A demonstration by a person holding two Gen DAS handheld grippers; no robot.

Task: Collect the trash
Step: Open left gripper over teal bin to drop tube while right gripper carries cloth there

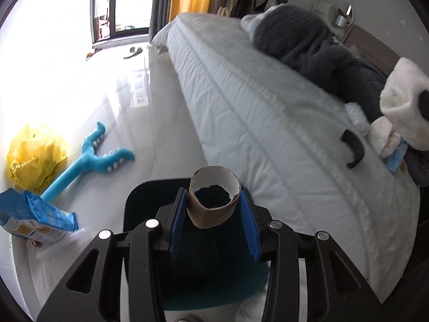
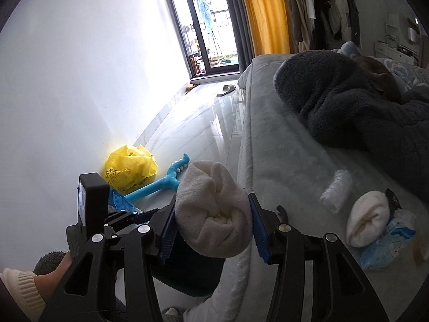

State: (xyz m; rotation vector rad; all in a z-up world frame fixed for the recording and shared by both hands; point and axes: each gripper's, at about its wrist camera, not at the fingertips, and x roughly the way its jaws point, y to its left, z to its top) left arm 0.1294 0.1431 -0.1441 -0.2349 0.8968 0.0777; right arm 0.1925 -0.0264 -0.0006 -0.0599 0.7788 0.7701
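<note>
Clenched on a cardboard tube, our left gripper keeps it low centre, long axis toward the lens, open end facing us. Our right gripper grips what seems a rolled white sock.

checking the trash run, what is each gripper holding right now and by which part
The left gripper clamps a brown cardboard tube across its side walls, open end facing away. The right gripper squeezes a rolled white sock bundle by its sides.
</note>
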